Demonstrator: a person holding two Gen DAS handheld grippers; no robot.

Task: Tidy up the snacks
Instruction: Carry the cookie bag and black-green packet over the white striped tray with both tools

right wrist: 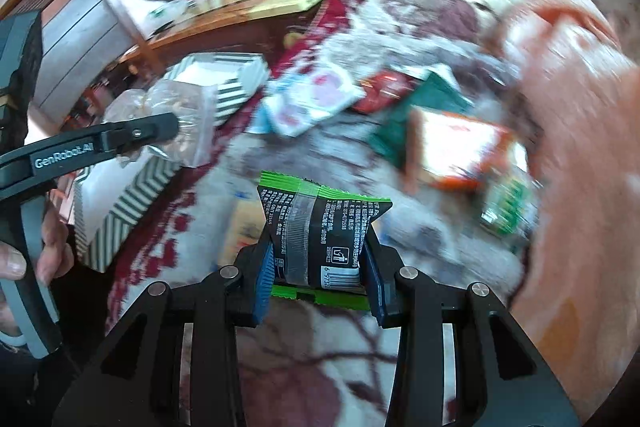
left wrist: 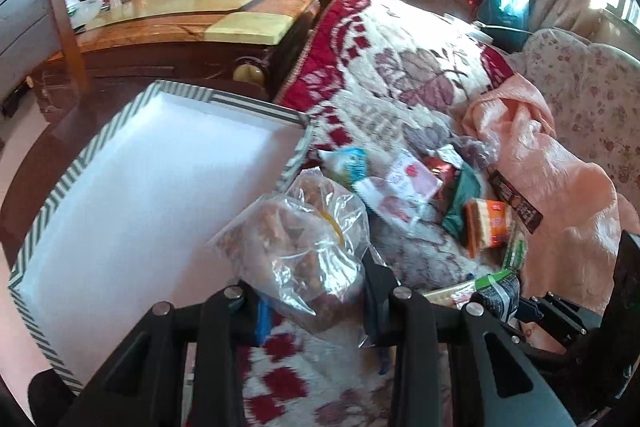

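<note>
Fingers of the right gripper (right wrist: 318, 277) pinch a small black snack packet with green ends (right wrist: 320, 231), lifted to carry. Left gripper (left wrist: 316, 301) fingers pinch a clear plastic bag of brown snacks (left wrist: 296, 231) beside the white striped-edge box (left wrist: 136, 187), likely going inside.

bed blanket (left wrist: 400, 67) | on it: snack packets (left wrist: 404, 187), striped box (left wrist: 152, 179)

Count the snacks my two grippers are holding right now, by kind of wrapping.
1 clear bag, in the left gripper
1 black-and-green packet, in the right gripper
Total: 2
</note>
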